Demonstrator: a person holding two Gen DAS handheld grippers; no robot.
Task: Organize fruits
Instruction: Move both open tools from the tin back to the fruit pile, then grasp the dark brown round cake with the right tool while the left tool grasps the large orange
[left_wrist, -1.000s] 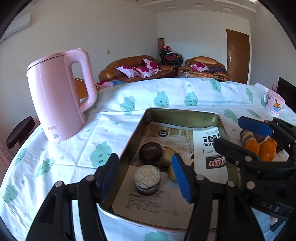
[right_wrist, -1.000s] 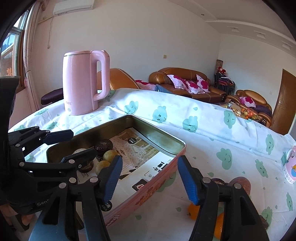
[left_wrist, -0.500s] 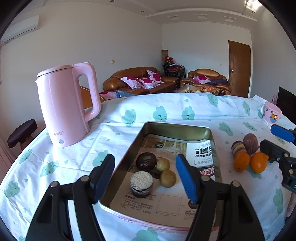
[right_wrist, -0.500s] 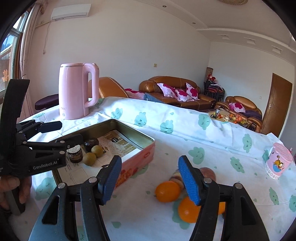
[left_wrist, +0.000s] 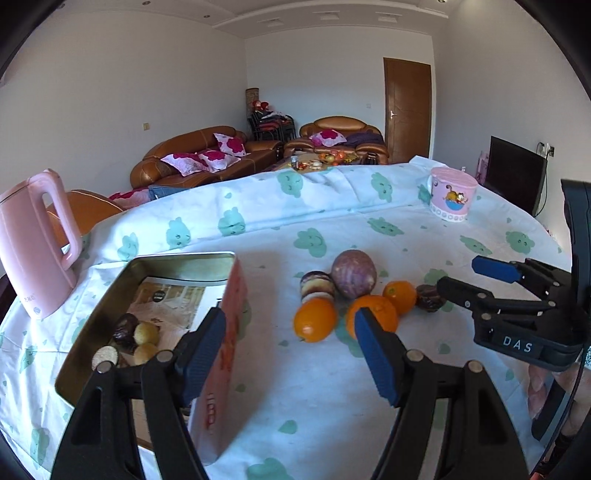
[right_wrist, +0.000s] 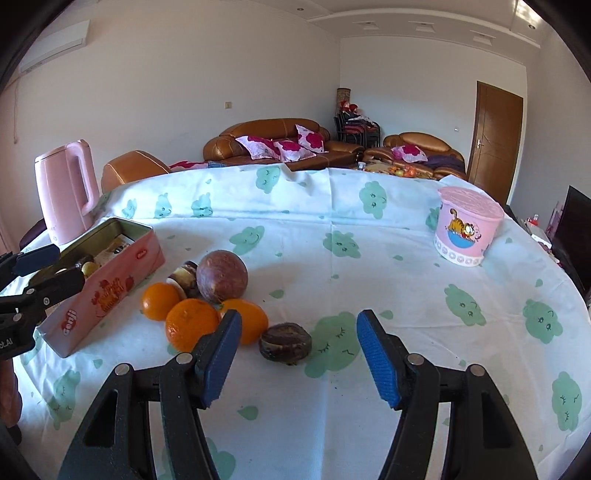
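Note:
A cluster of fruit lies on the tablecloth: three oranges, a round purple fruit, a small striped one and a dark brown one. The pile also shows in the left wrist view. A pink tin box at the left holds several small fruits. My left gripper is open and empty, near the tin's right wall. My right gripper is open and empty, just in front of the dark brown fruit.
A pink kettle stands at the far left behind the tin. A pink cartoon cup stands at the back right. The tablecloth has green cloud prints. Sofas and a door lie beyond the table.
Both grippers have swung right, away from the tin toward the fruit pile. The tin has moved to the left of both views. Both stay open and empty.

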